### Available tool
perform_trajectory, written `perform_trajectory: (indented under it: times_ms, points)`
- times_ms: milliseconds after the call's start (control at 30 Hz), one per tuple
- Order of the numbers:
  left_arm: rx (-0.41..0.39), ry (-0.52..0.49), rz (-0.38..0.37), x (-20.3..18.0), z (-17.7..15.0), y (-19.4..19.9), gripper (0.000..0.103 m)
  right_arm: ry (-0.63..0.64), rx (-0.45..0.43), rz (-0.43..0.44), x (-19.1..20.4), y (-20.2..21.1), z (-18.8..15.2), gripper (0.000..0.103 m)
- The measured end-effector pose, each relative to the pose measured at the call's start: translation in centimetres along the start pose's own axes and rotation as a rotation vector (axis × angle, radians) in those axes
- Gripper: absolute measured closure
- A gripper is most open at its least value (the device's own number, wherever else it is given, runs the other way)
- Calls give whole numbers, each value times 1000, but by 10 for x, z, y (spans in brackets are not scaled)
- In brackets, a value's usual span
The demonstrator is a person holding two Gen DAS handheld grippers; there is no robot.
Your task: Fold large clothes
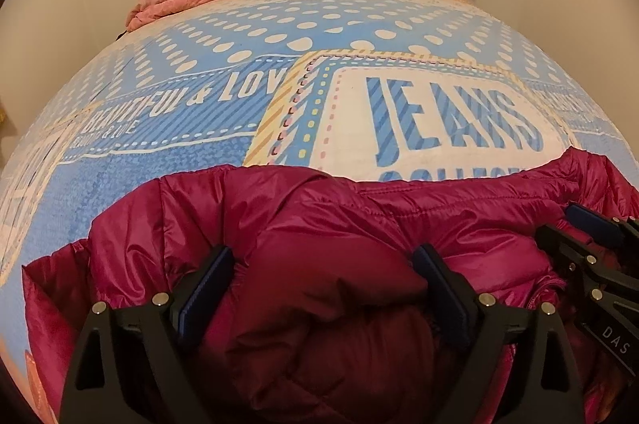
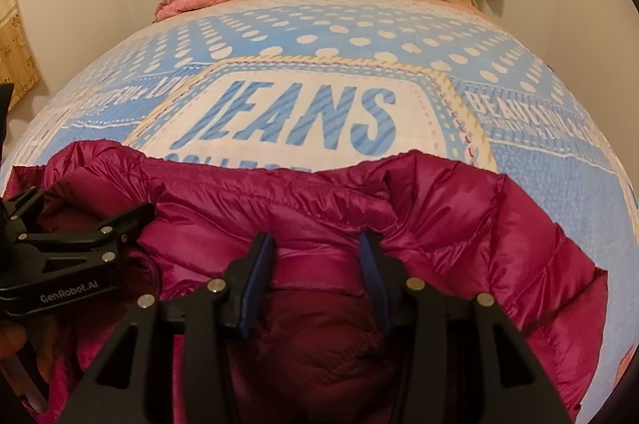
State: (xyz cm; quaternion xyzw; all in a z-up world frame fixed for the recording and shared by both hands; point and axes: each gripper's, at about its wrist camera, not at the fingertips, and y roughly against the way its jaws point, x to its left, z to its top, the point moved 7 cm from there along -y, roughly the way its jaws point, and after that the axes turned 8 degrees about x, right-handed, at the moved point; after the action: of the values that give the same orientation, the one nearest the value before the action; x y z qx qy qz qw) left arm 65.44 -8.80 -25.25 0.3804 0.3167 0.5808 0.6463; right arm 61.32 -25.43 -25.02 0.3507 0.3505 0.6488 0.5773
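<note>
- Now bunched on blue dotted bedsheet (image 1: 247, 36): shiny magenta quilted puffer jacket (image 1: 359, 224).
- Left gripper (image 1: 323, 264): fingers spread wide around puffy fold.
- Right gripper (image 2: 315, 256): clamped on jacket fabric.

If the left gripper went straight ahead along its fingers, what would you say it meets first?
Most likely the magenta puffer jacket: a bulge of it already sits between the left gripper fingers. Beyond lies the blue printed bedspread, though depth is hard to judge.
</note>
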Motion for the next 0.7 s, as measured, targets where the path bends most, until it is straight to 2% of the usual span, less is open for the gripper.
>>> perform_trajectory:
  times_ms: [700]
  points:
    - [-1,-5,13,0,0,-1,10,13,-2,-22,1,-2,0,54]
